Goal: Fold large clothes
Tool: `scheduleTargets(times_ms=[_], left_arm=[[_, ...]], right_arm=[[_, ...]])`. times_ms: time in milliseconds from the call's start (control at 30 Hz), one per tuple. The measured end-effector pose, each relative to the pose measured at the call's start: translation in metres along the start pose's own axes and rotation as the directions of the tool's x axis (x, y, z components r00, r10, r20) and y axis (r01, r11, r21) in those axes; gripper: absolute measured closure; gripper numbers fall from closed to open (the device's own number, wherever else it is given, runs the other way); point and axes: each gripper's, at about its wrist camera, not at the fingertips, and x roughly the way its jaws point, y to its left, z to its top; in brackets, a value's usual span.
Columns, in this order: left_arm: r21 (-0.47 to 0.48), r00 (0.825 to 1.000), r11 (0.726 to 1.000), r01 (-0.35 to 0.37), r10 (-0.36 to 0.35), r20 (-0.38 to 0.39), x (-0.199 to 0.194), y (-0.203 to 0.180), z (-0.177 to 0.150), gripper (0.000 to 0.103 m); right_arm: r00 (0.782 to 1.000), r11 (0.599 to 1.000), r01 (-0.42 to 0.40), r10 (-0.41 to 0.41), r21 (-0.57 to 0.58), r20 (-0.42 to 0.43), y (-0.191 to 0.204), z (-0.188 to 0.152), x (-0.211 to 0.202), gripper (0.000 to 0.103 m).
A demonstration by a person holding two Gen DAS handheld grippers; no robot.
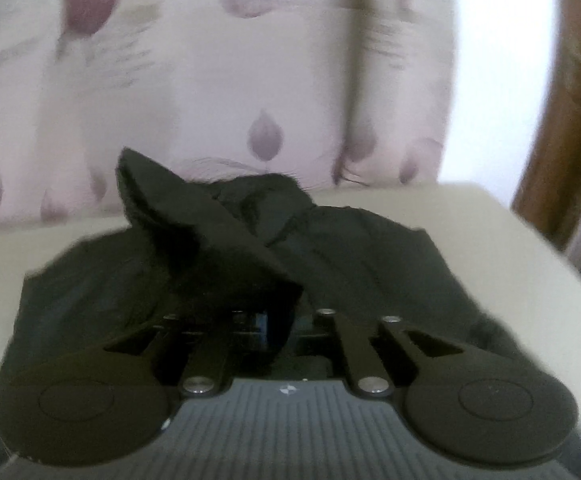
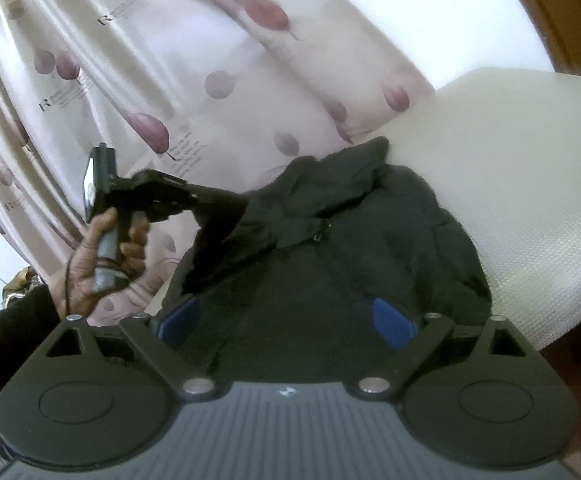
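A black jacket (image 1: 370,264) lies crumpled on a cream padded surface (image 1: 490,232). My left gripper (image 1: 286,320) sits low over its near edge. A raised flap of the jacket drapes over the left finger and hides the tips; the jaws stand close together with the fold between them. In the right wrist view a hand (image 2: 90,256) holds the left gripper (image 2: 226,208), and the jacket (image 2: 330,272) hangs from its mouth. My right gripper (image 2: 286,320) is open wide above the jacket's near part, blue pads (image 2: 394,320) apart and gripping nothing.
A pale curtain (image 2: 170,60) with purple flower prints hangs behind the cream surface (image 2: 510,160). A brown wooden frame (image 1: 562,120) stands at the right, beside a bright window. The surface's bare part lies right of the jacket.
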Motion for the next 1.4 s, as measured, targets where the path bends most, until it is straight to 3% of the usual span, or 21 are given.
scheduleTargets(times_ms=[67,133,233,367,467,567,667,800,900,967,1067,1167,1233,1400], left_arm=[[0.088,0.999,0.996,-0.003,-0.001,0.041,0.0,-0.014,-0.011,0.034],[0.13,0.994,0.991,-0.015,0.0,0.113,-0.007,-0.026,-0.022,0.018],[0.152,0.983,0.988,0.008,-0.036,0.18,-0.022,-0.03,-0.028,0.008],[0.037,0.986,0.997,0.065,-0.069,0.151,-0.043,-0.012,-0.035,0.006],[-0.037,0.993,0.998,0.053,-0.049,0.103,-0.064,0.011,-0.048,0.004],[-0.12,0.998,0.992,0.045,-0.04,0.041,-0.088,0.038,-0.066,0.004],[-0.203,0.999,0.978,0.044,-0.038,0.034,-0.123,0.067,-0.091,0.004],[-0.197,0.992,0.976,-0.09,0.106,0.071,-0.18,0.095,-0.125,0.002],[-0.202,0.976,0.961,-0.186,0.204,0.073,-0.215,0.113,-0.153,0.0],[-0.224,0.971,0.95,-0.215,0.234,0.059,-0.235,0.125,-0.172,0.0],[-0.258,0.973,0.946,-0.197,0.221,0.065,-0.265,0.137,-0.202,0.0],[-0.202,0.969,0.956,-0.213,0.233,0.08,-0.285,0.135,-0.236,0.0],[-0.114,0.961,0.962,-0.249,0.26,0.096,-0.287,0.127,-0.256,0.001],[0.161,0.909,0.898,-0.41,0.388,0.154,-0.264,0.093,-0.292,0.001]], right_arm=[[1.0,1.0,0.0,0.0,0.0,-0.003,-0.002,0.001,-0.001,0.008],[1.0,1.0,0.0,0.0,0.002,-0.003,-0.003,0.003,0.0,0.008],[1.0,1.0,-0.004,0.004,0.001,-0.003,-0.001,0.007,0.001,0.008],[1.0,0.999,-0.029,0.029,-0.043,-0.007,0.012,0.024,0.007,0.008],[0.999,0.992,-0.053,0.054,-0.11,0.003,0.028,0.042,0.017,0.001],[0.998,0.986,-0.069,0.069,-0.149,-0.003,0.04,0.059,0.035,0.001],[0.999,0.984,-0.039,0.034,-0.176,-0.032,0.054,0.071,0.058,0.001],[0.996,0.984,-0.081,0.072,-0.161,-0.061,0.062,0.063,0.064,0.001],[0.997,0.984,-0.05,0.038,-0.171,-0.074,0.061,0.044,0.056,0.001],[0.997,0.986,-0.011,-0.002,-0.169,-0.078,0.056,0.03,0.045,0.001],[0.997,0.991,0.033,-0.042,-0.129,-0.069,0.044,0.014,0.022,0.001],[0.993,0.988,0.099,-0.106,-0.12,-0.053,0.036,0.0,-0.003,0.001],[0.986,0.977,0.154,-0.162,-0.148,-0.045,0.034,-0.009,-0.016,0.001],[0.964,0.949,0.255,-0.265,-0.185,-0.03,0.028,-0.029,-0.039,0.001]])
